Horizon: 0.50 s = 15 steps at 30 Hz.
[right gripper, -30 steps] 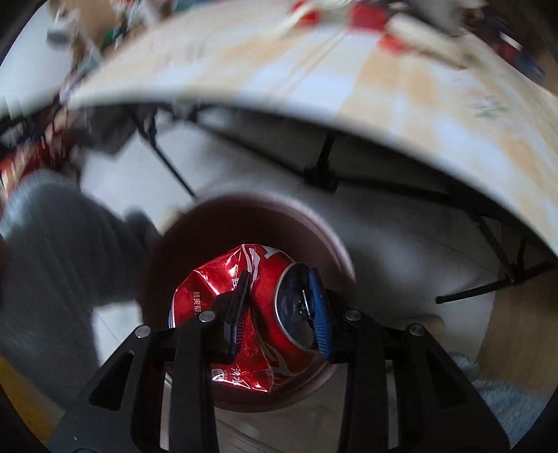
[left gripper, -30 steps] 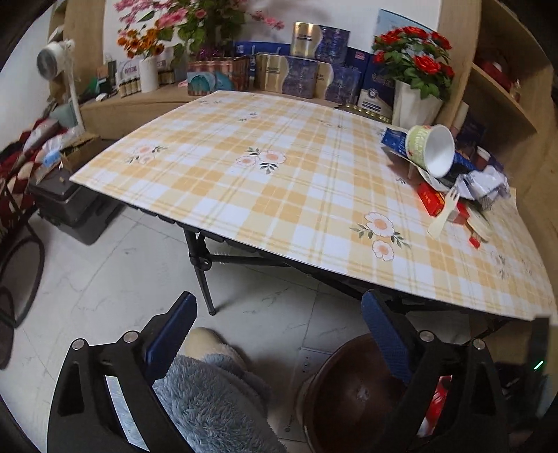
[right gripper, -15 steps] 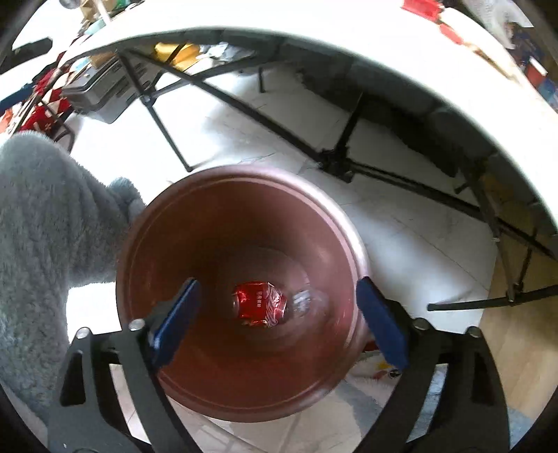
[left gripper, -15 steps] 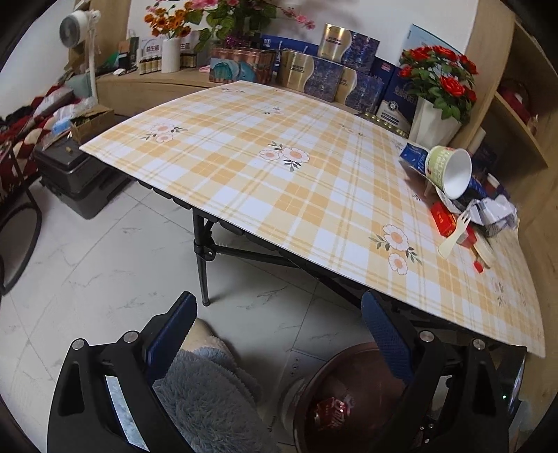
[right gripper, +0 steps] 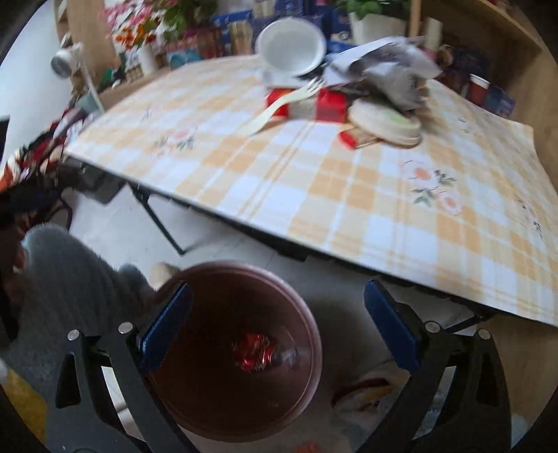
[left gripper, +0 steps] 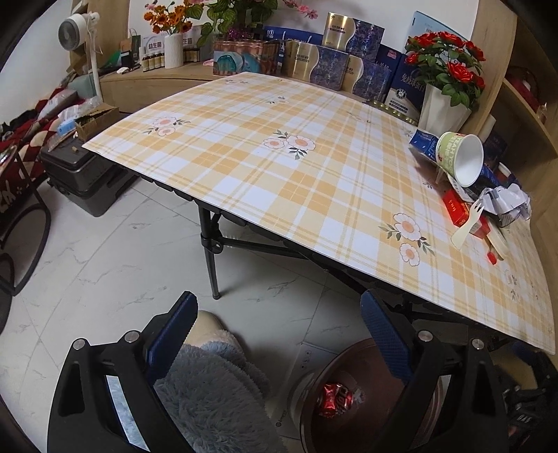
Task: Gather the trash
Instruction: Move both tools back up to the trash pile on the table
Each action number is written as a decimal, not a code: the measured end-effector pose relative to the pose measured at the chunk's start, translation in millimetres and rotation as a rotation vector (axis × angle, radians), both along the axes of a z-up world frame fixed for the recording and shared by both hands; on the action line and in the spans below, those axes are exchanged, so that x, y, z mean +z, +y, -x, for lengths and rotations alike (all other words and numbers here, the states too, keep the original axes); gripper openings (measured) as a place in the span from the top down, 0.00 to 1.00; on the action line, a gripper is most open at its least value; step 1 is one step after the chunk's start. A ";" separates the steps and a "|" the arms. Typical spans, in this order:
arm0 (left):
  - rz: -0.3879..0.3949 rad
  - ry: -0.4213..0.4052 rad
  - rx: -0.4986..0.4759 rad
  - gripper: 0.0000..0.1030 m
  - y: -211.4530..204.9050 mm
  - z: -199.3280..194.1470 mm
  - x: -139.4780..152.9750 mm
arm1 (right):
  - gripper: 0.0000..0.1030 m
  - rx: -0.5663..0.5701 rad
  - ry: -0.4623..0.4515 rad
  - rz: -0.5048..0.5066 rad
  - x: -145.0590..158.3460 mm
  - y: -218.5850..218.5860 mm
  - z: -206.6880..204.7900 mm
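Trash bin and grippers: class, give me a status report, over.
Both grippers, left and right, open and empty. Crushed can in the bin. Cup, fork, wrappers on the table. Path clear.

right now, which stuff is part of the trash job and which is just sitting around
Job:
- crushed red can in brown bin
- paper cup
- crumpled paper
- plastic fork
- red cartons

Lying about:
- rose vase
- gift boxes
- fan

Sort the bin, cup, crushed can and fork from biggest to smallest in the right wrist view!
1. Round brown trash bin, though nearest the camera.
2. White paper cup.
3. Cream plastic fork and crushed red can: too alike to rank.
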<state>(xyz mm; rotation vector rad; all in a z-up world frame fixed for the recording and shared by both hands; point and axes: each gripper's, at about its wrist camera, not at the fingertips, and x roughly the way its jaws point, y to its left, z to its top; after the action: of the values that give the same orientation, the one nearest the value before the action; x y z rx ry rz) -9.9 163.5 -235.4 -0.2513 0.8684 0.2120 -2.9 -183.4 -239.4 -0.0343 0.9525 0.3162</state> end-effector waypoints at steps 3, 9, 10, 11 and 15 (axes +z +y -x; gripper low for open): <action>-0.038 -0.049 0.039 0.11 0.3 8.7 11.7 | 0.06 -0.052 -0.031 -0.001 5.0 -11.8 -4.4; -0.057 -0.073 0.058 0.11 2.4 7.7 24.9 | 0.06 -0.184 -0.082 -0.072 34.9 -67.6 -26.3; -0.070 -0.068 0.050 0.11 0.0 5.3 25.7 | 0.06 -0.202 -0.077 -0.092 38.4 -77.8 -31.3; -0.086 -0.066 0.041 0.11 -2.9 2.9 26.9 | 0.06 -0.215 -0.077 -0.112 41.2 -84.8 -35.4; -0.110 -0.087 -0.018 0.14 -18.2 -13.8 41.0 | 0.06 -0.270 -0.112 -0.151 52.1 -106.3 -43.6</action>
<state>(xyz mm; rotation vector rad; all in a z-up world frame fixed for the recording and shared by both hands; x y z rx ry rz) 3.8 145.3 -194.4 -0.1490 0.7703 0.2293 40.7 -289.7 -187.2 0.2117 0.8082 0.1344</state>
